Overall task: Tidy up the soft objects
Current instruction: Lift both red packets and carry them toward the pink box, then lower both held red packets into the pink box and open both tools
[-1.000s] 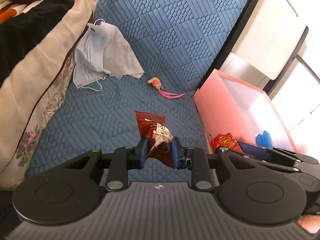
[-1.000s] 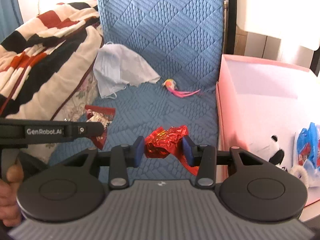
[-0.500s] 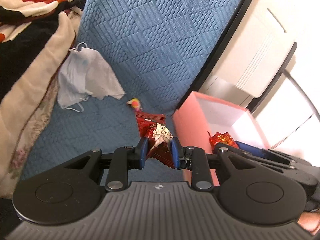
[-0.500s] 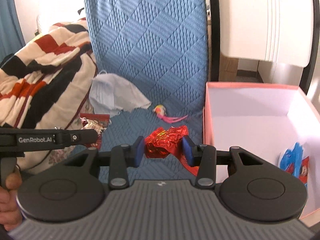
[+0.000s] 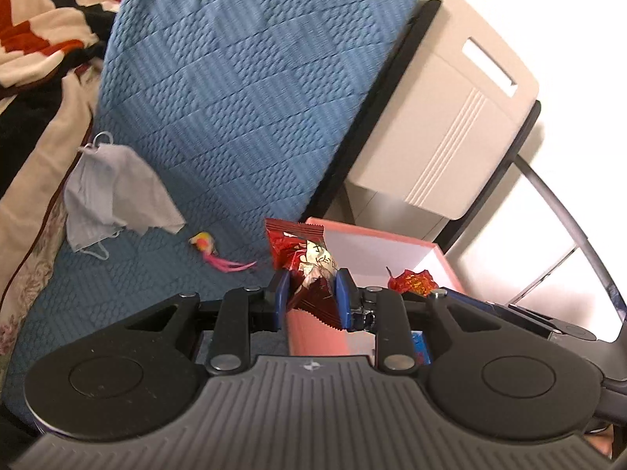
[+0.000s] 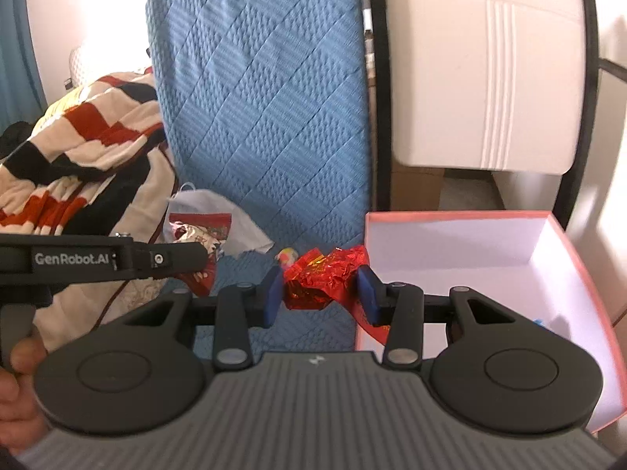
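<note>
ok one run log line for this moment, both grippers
left gripper: shut on red snack packet | right gripper: shut on crumpled red foil wrapper | pink box: open, beside both | phase: carrying

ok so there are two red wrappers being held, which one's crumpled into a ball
The shiny foil wrapper in the right gripper. The left gripper's printed snack packet is flat, with a serrated edge.

A blue quilted mattress cover [image 6: 266, 125] runs away from the camera, its diamond stitching plain in bright daylight. Along its left edge lies a heaped blanket [image 6: 82, 149] in red, black and cream stripes. To the right, a black frame [image 6: 378, 90] borders the bed, and beyond it stands a cream plastic cabinet [image 6: 486, 78] with ribbed lines. A teal curtain [image 6: 15, 47] hangs at far left against a pale wall [image 6: 86, 11].
</note>
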`<state>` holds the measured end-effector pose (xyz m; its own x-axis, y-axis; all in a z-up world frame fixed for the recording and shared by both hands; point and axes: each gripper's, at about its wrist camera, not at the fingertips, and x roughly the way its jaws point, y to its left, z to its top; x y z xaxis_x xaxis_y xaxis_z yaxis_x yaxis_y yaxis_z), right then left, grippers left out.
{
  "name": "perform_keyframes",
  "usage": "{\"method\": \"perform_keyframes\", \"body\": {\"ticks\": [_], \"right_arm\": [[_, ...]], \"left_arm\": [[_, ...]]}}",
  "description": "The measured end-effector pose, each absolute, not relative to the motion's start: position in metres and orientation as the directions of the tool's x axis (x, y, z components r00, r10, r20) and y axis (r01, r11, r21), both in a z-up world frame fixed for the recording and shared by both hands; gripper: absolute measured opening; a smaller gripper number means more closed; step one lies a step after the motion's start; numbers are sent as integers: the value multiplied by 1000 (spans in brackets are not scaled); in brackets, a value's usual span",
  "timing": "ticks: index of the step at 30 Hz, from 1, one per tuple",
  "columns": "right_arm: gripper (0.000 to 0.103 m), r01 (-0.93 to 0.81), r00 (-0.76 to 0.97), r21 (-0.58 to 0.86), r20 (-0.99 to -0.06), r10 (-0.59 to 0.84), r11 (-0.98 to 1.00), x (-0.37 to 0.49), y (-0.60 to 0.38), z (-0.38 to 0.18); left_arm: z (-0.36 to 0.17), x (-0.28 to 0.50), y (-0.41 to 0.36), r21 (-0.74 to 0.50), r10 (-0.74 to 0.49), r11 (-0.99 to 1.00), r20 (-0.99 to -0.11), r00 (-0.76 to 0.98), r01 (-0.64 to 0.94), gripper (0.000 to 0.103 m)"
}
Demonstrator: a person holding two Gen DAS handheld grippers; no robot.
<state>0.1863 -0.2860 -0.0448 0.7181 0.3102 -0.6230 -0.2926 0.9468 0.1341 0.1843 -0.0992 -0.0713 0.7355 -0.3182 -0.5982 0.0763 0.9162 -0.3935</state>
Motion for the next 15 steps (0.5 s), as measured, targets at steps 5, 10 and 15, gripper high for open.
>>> {"method": "perform_keyframes", "body": {"ticks": [5, 10, 15], "right_arm": [[44, -280, 732, 123, -614, 295, 952, 185, -309, -32], [44, -260, 736, 120, -617, 277, 958, 185, -333, -27], [44, -236, 723, 116, -642, 254, 965, 188, -354, -37]], "left_arm": [[-62, 183, -121, -406, -332, 910, -586, 739, 87, 30], [-60, 183, -144, -412, -357, 904, -584, 729, 113, 30], [-72, 187, -168, -415, -377, 901, -601, 705, 128, 30]]}}
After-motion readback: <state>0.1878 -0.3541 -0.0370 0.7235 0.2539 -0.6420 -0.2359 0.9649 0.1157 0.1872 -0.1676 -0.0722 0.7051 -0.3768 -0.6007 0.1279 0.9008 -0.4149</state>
